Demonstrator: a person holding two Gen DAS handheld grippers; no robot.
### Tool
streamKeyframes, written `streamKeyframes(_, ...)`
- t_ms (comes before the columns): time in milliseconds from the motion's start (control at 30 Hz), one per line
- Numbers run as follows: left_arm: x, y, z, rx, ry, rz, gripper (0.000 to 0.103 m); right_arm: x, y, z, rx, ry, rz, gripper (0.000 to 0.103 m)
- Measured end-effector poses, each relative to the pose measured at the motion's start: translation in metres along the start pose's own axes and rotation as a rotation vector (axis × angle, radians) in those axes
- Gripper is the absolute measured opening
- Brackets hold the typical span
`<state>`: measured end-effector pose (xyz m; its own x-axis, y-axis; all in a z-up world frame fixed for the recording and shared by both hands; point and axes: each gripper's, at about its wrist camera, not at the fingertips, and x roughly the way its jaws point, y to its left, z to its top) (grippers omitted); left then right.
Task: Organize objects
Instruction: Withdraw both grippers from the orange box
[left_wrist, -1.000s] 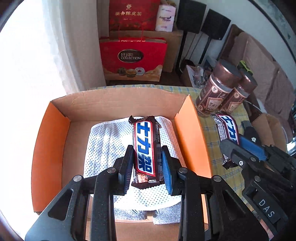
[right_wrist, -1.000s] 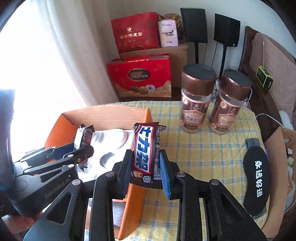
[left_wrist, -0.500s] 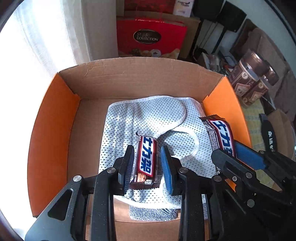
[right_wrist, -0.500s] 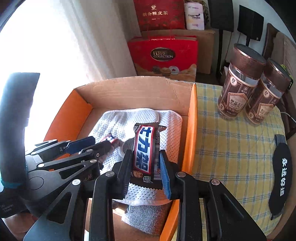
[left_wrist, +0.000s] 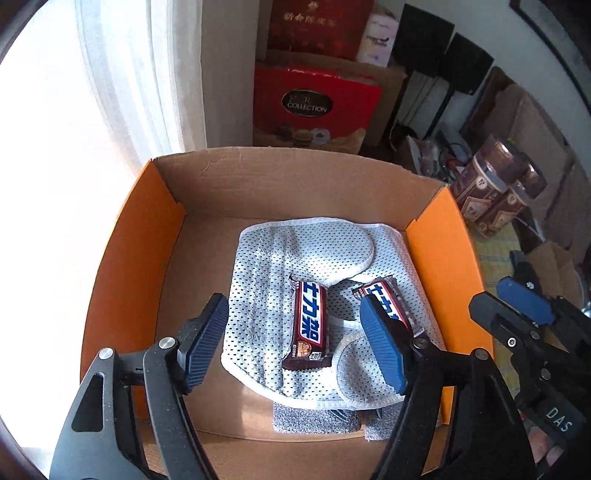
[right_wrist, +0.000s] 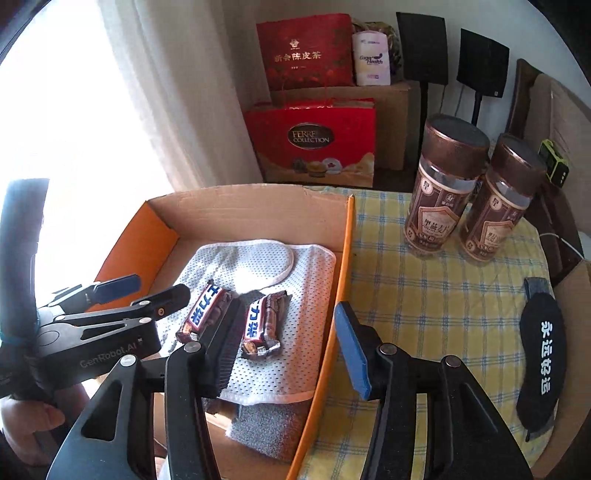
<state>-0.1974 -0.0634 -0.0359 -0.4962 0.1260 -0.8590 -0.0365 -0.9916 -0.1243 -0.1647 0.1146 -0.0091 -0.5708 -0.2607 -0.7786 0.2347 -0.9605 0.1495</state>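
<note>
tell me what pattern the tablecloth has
Yellow plaid with blue lines, tablecloth, clearest in the right wrist view.

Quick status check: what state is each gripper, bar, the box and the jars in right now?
Left gripper: open, just released.
Right gripper: open, just released.
Left chocolate bar: lying on mesh cloth.
Right chocolate bar: lying beside it.
Cardboard box: open-topped.
Two jars: upright, lidded.

Black left gripper (left_wrist: 291, 350) and right gripper (right_wrist: 286, 349), blue-padded jaws, silver screws, white lettering.
</note>
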Motion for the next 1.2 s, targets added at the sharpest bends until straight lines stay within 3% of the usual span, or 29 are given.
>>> streamKeyframes(133, -0.007, -0.001, 0.000, 0.009, -0.029, 0.013, 0.076, -0.008, -0.007, -0.002, -0.019, -0.021, -0.056, 0.070)
streamKeyframes(233, -0.012, -0.005, -0.002, 0.022, -0.053, 0.018, 0.088, -0.010, -0.013, -0.003, -0.022, -0.028, -0.086, 0.079)
streamKeyframes(367, -0.017, -0.010, -0.004, 0.034, -0.076, 0.021, 0.089, -0.016, -0.022, -0.005, -0.006, -0.034, -0.101, 0.088)
streamKeyframes(433, -0.018, -0.014, -0.005, 0.042, -0.083, 0.010, 0.101, -0.018, -0.027, -0.007, 0.001, -0.037, -0.103, 0.091)
streamKeyframes(567, -0.023, -0.023, -0.008, 0.054, -0.102, -0.003, 0.103, -0.022, -0.033, -0.009, 0.000, -0.038, -0.132, 0.101)
streamKeyframes(1200, -0.029, -0.103, -0.017, 0.163, -0.116, -0.094, 0.103, -0.054, -0.100, -0.032, 0.111, -0.044, -0.201, 0.102)
